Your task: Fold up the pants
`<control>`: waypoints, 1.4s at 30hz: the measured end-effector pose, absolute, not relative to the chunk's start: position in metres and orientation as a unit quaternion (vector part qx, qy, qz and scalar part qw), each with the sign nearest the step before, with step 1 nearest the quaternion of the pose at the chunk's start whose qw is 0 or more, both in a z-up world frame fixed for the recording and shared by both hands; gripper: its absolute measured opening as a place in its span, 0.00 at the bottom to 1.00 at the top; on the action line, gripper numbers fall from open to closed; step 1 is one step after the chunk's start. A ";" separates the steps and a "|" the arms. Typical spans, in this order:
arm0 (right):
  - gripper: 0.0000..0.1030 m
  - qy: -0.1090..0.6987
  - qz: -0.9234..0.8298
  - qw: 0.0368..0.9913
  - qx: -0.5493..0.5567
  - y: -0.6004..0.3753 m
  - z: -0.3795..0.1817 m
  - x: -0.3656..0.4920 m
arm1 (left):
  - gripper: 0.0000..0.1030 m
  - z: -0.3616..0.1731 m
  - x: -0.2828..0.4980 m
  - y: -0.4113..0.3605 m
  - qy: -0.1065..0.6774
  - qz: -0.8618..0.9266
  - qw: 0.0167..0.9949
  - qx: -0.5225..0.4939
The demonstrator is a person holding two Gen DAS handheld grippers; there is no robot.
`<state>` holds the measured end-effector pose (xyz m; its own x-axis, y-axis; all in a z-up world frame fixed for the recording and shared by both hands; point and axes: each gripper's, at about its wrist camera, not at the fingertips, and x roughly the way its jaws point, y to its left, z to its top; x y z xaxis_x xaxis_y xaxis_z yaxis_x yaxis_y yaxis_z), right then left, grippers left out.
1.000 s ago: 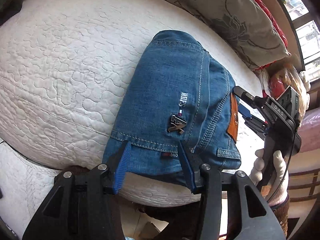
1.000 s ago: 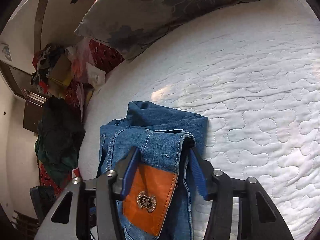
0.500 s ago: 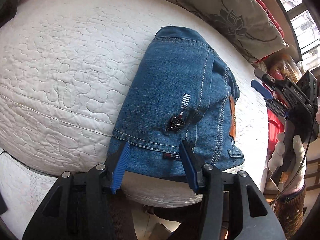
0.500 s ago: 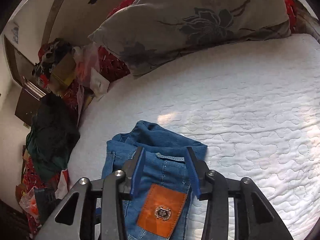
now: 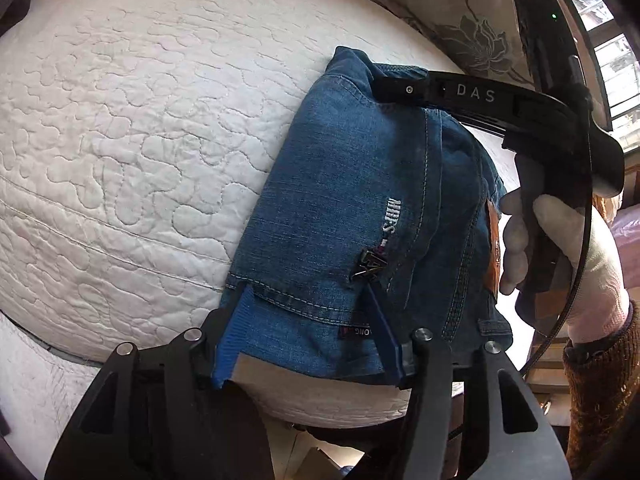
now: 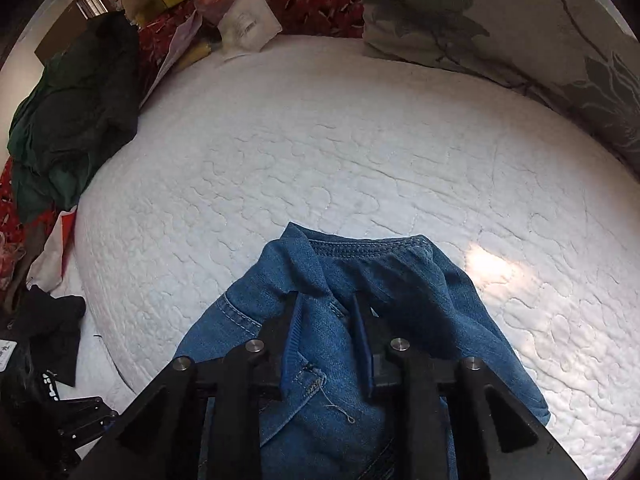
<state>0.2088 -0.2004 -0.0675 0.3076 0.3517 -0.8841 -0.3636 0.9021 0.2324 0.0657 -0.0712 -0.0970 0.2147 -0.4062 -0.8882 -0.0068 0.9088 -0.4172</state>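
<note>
The blue denim pants (image 5: 360,208) lie folded into a compact bundle on the white quilted bed (image 5: 132,128), close to its near edge. My left gripper (image 5: 308,300) is open, its blue pads straddling the bundle's near edge. My right gripper (image 6: 326,306) is open too, lying over the top of the bundle with its blue pads resting on the denim (image 6: 384,276). In the left wrist view the right gripper's black body (image 5: 480,96) reaches across the far end of the pants, held by a white-gloved hand (image 5: 560,248).
A grey floral pillow (image 6: 520,32) lies along the far side of the bed. Dark green clothes (image 6: 68,104), papers and bags pile up beyond the bed's left end. The bed edge drops off just below the pants (image 5: 328,404).
My right gripper has left the waistband side with the orange patch, swung over the bundle and now rests on its far end. My left gripper has stayed at the near edge.
</note>
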 end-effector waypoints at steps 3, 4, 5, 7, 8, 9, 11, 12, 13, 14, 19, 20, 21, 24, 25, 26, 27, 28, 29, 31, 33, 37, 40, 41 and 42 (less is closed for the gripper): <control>0.29 0.535 0.227 0.810 0.079 -0.227 -0.048 0.201 | 0.54 -0.092 0.061 -0.064 0.612 -0.145 0.759 -0.169; 0.33 0.532 0.229 0.807 0.116 -0.240 -0.042 0.195 | 0.54 -0.090 0.057 -0.060 0.612 -0.151 0.757 -0.172; 0.42 0.529 0.229 0.803 0.150 -0.254 -0.036 0.187 | 0.54 -0.086 0.051 -0.050 0.612 -0.156 0.755 -0.178; 0.50 0.512 0.211 0.811 0.188 -0.284 -0.026 0.160 | 0.54 -0.079 0.045 -0.038 0.608 -0.164 0.753 -0.193; 0.60 0.509 0.200 0.813 0.199 -0.298 -0.024 0.144 | 0.54 -0.075 0.042 -0.032 0.602 -0.165 0.755 -0.200; 0.67 0.508 0.185 0.815 0.211 -0.310 -0.025 0.129 | 0.54 -0.071 0.041 -0.027 0.596 -0.166 0.759 -0.203; 0.68 0.511 0.164 0.810 0.238 -0.331 -0.034 0.096 | 0.54 -0.063 0.042 -0.024 0.588 -0.162 0.767 -0.200; 0.68 0.514 0.156 0.804 0.253 -0.339 -0.042 0.079 | 0.54 -0.062 0.043 -0.026 0.588 -0.163 0.767 -0.198; 0.68 0.518 0.147 0.799 0.269 -0.345 -0.050 0.063 | 0.54 -0.061 0.046 -0.029 0.590 -0.164 0.766 -0.197; 0.68 0.523 0.144 0.792 0.281 -0.348 -0.059 0.050 | 0.54 -0.061 0.049 -0.034 0.593 -0.167 0.764 -0.193; 0.25 0.533 0.177 0.777 0.284 -0.322 -0.093 0.008 | 0.54 -0.080 0.049 -0.068 0.621 -0.159 0.755 -0.135; 0.24 0.530 0.176 0.786 0.267 -0.314 -0.095 0.001 | 0.54 -0.088 0.051 -0.077 0.630 -0.154 0.752 -0.117; 0.24 0.528 0.169 0.795 0.248 -0.310 -0.100 -0.003 | 0.54 -0.093 0.049 -0.081 0.630 -0.147 0.756 -0.098; 0.25 0.531 0.161 0.787 0.270 -0.316 -0.109 -0.006 | 0.55 -0.089 0.042 -0.084 0.624 -0.148 0.764 -0.066; 0.27 0.529 0.164 0.784 0.281 -0.319 -0.105 -0.006 | 0.55 -0.084 0.041 -0.083 0.624 -0.153 0.763 -0.065; 0.31 0.524 0.165 0.784 0.289 -0.322 -0.099 -0.005 | 0.55 -0.077 0.039 -0.079 0.622 -0.164 0.762 -0.072; 0.37 0.516 0.163 0.787 0.296 -0.328 -0.093 -0.006 | 0.55 -0.069 0.038 -0.075 0.616 -0.176 0.763 -0.084; 0.42 0.503 0.160 0.792 0.306 -0.335 -0.087 -0.008 | 0.55 -0.060 0.038 -0.070 0.607 -0.182 0.768 -0.091; 0.52 0.491 0.155 0.796 0.320 -0.342 -0.083 -0.009 | 0.55 -0.051 0.042 -0.067 0.597 -0.184 0.775 -0.094; 0.62 0.471 0.138 0.798 0.349 -0.358 -0.078 -0.006 | 0.55 -0.039 0.054 -0.059 0.581 -0.181 0.787 -0.102; 0.62 0.462 0.124 0.797 0.367 -0.370 -0.079 0.001 | 0.58 -0.036 0.073 -0.055 0.582 -0.176 0.786 -0.110; 0.63 0.454 0.109 0.789 0.401 -0.380 -0.089 0.019 | 0.58 -0.052 0.115 -0.057 0.607 -0.175 0.764 -0.130; 0.63 0.455 0.099 0.788 0.403 -0.381 -0.100 0.032 | 0.58 -0.069 0.137 -0.057 0.629 -0.171 0.743 -0.150; 0.63 0.455 0.094 0.790 0.401 -0.381 -0.103 0.036 | 0.58 -0.073 0.142 -0.055 0.633 -0.169 0.738 -0.159; 0.63 0.456 0.093 0.788 0.402 -0.380 -0.107 0.040 | 0.58 -0.077 0.146 -0.053 0.635 -0.171 0.734 -0.171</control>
<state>0.0402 -0.3804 -0.1072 0.5662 0.5139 -0.6444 0.2201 0.6592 0.7191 0.1462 -0.0527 -0.0766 0.1349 -0.4672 -0.8738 0.0338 0.8835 -0.4672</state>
